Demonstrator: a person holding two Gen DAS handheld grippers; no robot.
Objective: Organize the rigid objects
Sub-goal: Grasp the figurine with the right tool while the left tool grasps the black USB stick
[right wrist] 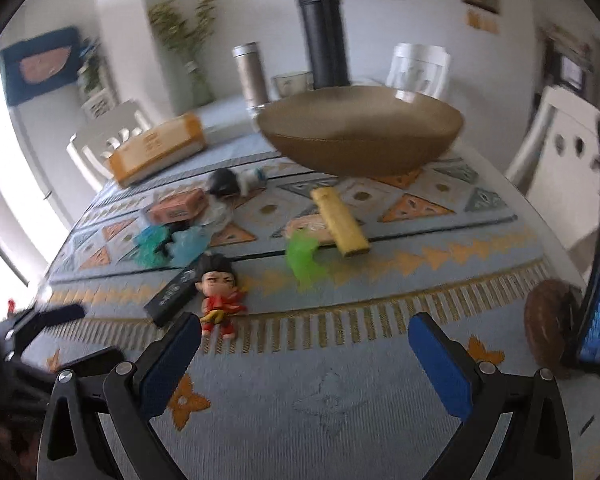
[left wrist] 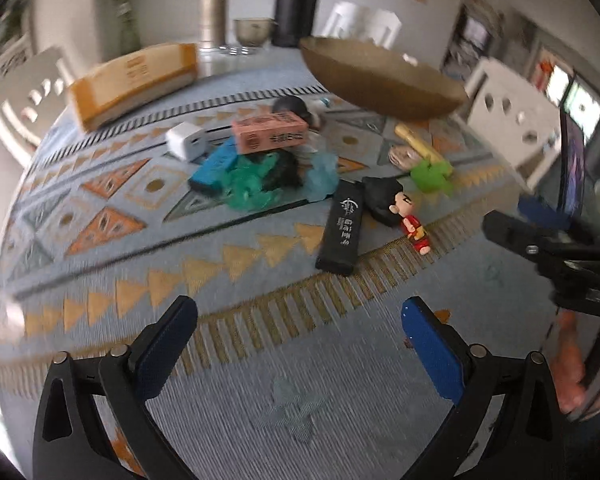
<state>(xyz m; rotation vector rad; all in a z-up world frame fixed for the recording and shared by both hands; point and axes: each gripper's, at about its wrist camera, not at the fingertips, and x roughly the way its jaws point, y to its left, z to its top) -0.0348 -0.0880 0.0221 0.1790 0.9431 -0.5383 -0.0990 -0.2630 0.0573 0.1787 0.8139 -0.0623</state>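
A wide brown bowl [right wrist: 360, 136] sits toward the table's far edge (its inside hidden). Before it lie a yellow bar [right wrist: 340, 222], black box [left wrist: 340, 228] and red-clad figurine [right wrist: 218, 292], mid-cloth. Left gripper [left wrist: 300, 320] and right gripper [right wrist: 304, 336] hang wide apart, holding nothing.

My left wrist camera sits low over the near edge of the surface [left wrist: 260, 380], looking far along its fingers [left wrist: 432, 356] from the left. My right wrist camera looks the same way from further right, equally close. Both views share the figurine [left wrist: 400, 212] [right wrist: 218, 292], black box [left wrist: 342, 228] [right wrist: 176, 294] and brown bowl [left wrist: 380, 76] [right wrist: 360, 132]
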